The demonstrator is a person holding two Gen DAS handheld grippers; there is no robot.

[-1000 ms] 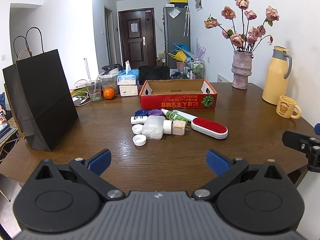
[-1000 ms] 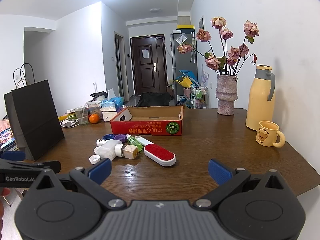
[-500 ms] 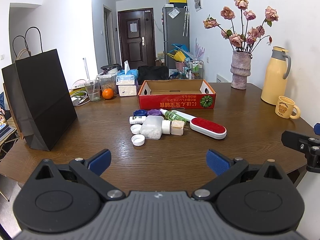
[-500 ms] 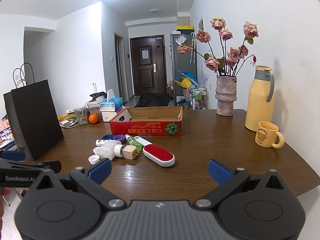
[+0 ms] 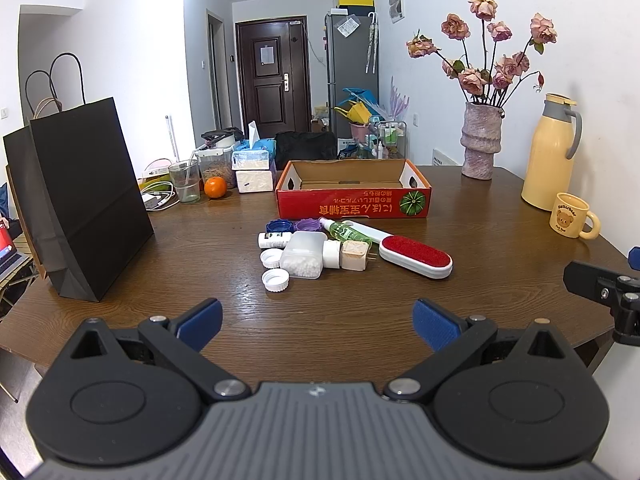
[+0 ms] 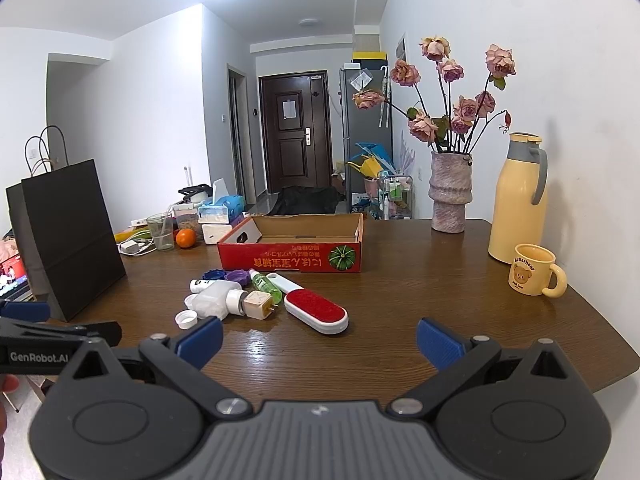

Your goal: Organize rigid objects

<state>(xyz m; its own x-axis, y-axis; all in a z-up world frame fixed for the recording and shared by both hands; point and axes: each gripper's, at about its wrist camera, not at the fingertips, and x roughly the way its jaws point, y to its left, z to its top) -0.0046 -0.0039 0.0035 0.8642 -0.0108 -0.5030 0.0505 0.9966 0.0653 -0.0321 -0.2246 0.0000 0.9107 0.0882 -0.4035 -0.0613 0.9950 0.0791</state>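
- Spreading across both views, the wooden counter [image 5: 400, 320] carries everything; the red cardboard box [image 5: 354, 202] on it serves as landmark.
- Left of the box, near the counter's edge, a black paper bag [image 5: 80, 208] stands upright.
- Right of the box, by the wall, a yellow thermos jug [image 5: 550, 156] stands, with a vase of dried roses [image 5: 482, 146] between it and the box.
- The box itself sits open-topped, with nothing visible inside it.
- The left gripper [image 5: 316, 322] hovers over the near counter edge, well in front of the box, its blue-padded fingers [image 5: 200, 318] wide apart and holding nothing.
- The right gripper [image 6: 318, 338] hovers likewise in front of the box, fingers [image 6: 438, 342] spread and free of any object.
- In front of the box and slightly right, a red lint brush [image 5: 414, 256] lies flat, its white handle pointing toward the box.
- A yellow bear mug [image 5: 570, 216] stands right of the box, beside the jug.
- A translucent bottle of white beads [image 5: 302, 256] lies in front of the box, touching a beige plug adapter [image 5: 354, 255].
- A green bottle [image 5: 344, 231] lies just in front of the box, beside the brush handle.
- Blue [image 5: 280, 226] and purple [image 5: 307, 225] caps sit just in front of the box; two white caps [image 5: 275, 280] lie nearer the grippers.
- An orange [image 5: 215, 187] rests left of the box.
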